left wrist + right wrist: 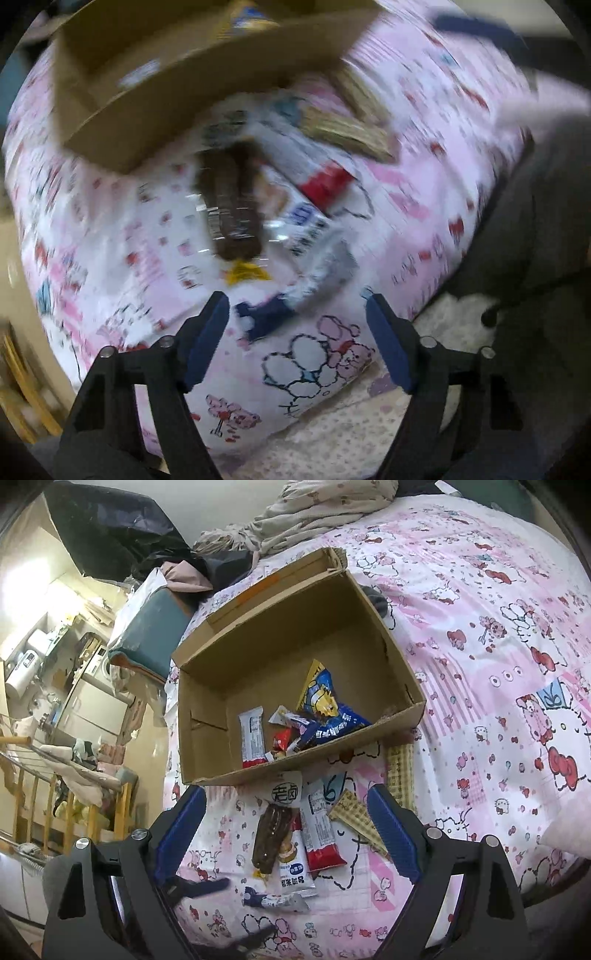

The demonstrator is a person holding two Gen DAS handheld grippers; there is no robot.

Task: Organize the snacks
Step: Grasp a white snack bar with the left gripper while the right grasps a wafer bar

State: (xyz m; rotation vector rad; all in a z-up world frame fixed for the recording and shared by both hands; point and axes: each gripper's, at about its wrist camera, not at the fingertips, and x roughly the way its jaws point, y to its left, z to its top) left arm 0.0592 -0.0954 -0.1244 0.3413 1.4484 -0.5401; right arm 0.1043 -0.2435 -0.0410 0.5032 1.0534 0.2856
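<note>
One cardboard box (295,646) sits on the bedsheet (480,627). Inside it lie about five snack packs: one blue-yellow bag (321,698), one white bar (252,738), and roughly three small wrappers (288,734), overlapping too much to count surely. Outside, six packs: one brown bar (271,834), two white packs (293,864), one red-ended bar (323,834), two wafers (356,818), plus one small blue-white wrapper (275,901).

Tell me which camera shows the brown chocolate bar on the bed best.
The right wrist view: the chocolate bar is sharp there, lying on the bedsheet in front of the cardboard box. The left wrist view shows it only as a motion-blurred brown shape.
</note>
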